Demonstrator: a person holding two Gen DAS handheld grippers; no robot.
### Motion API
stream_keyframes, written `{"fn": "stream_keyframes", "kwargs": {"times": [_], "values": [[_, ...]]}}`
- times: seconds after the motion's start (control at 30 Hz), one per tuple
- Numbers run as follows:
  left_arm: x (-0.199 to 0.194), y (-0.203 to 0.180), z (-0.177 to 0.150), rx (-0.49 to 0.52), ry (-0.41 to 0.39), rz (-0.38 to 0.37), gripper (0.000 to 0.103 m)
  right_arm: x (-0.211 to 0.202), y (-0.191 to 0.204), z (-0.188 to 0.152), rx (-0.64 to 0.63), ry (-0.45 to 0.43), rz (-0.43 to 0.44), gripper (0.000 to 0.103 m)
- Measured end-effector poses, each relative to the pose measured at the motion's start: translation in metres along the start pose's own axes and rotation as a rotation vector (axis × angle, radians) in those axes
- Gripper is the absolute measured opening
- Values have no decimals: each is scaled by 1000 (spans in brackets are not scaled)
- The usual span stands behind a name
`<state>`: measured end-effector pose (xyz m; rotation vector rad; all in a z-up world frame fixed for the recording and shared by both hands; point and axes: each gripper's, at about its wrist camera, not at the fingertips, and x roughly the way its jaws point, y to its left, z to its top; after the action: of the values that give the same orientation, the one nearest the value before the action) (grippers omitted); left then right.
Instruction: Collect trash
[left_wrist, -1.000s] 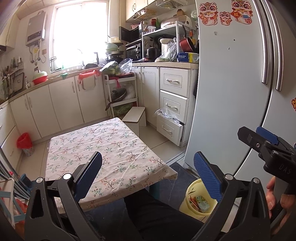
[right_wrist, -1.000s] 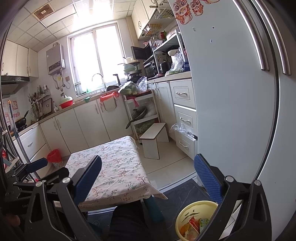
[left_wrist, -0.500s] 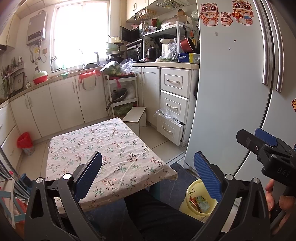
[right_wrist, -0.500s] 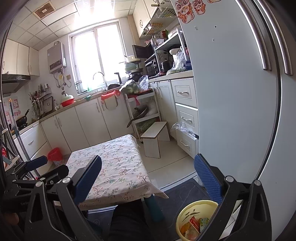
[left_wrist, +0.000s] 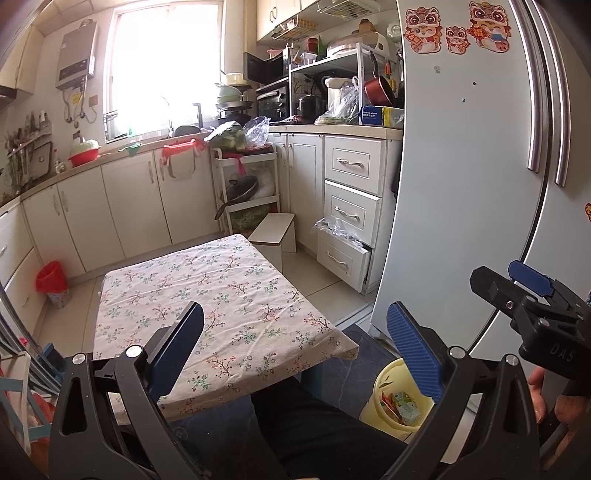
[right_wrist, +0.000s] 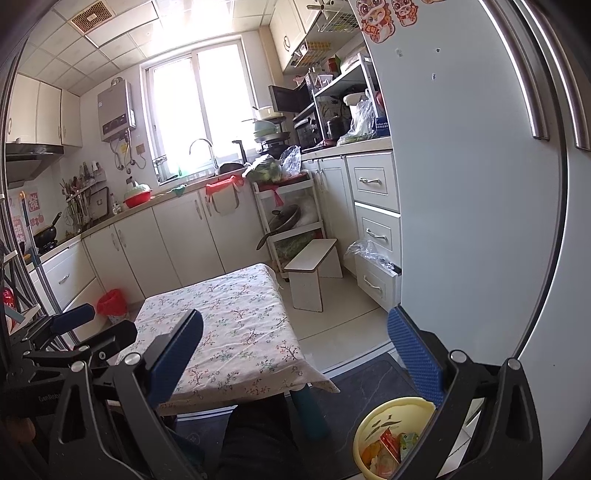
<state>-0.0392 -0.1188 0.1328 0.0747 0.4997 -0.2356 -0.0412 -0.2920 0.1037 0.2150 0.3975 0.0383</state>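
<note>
Trash (right_wrist: 389, 448), as coloured wrappers and small cartons, lies inside the yellow bin (right_wrist: 391, 413) on the floor below the right gripper (right_wrist: 295, 350), whose blue-padded jaws stand wide apart and carry nothing. The left gripper (left_wrist: 295, 347) is likewise spread and empty, raised over the near edge of the low table (left_wrist: 207, 295). From the left wrist view the right gripper's black body shows at the far right, with the raised letters "DAS" legible on it; from the right wrist view the left gripper's body carries small white lettering, too small to read with confidence.

Outward: the floral cloth covering the table shows no litter on any visible part. Judged from this, the collecting appears largely or wholly done, with nothing left in sight to pick up; hidden floor areas cannot be ruled out. A second, red-lined bin (left_wrist: 51, 282) stands by the cabinets, well apart.

Further writing: red lion-dance stickers (left_wrist: 456, 26) on the refrigerator (left_wrist: 461, 184) bear characters too small to read; a blue box (left_wrist: 373, 115) on the counter has illegible print.
</note>
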Motion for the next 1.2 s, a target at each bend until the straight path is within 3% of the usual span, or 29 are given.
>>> {"fn": "stream_keyframes", "kwargs": {"times": [1.2], "values": [[7, 15, -4, -40, 8, 59, 95, 16, 13, -6, -33, 64, 33, 96]]}}
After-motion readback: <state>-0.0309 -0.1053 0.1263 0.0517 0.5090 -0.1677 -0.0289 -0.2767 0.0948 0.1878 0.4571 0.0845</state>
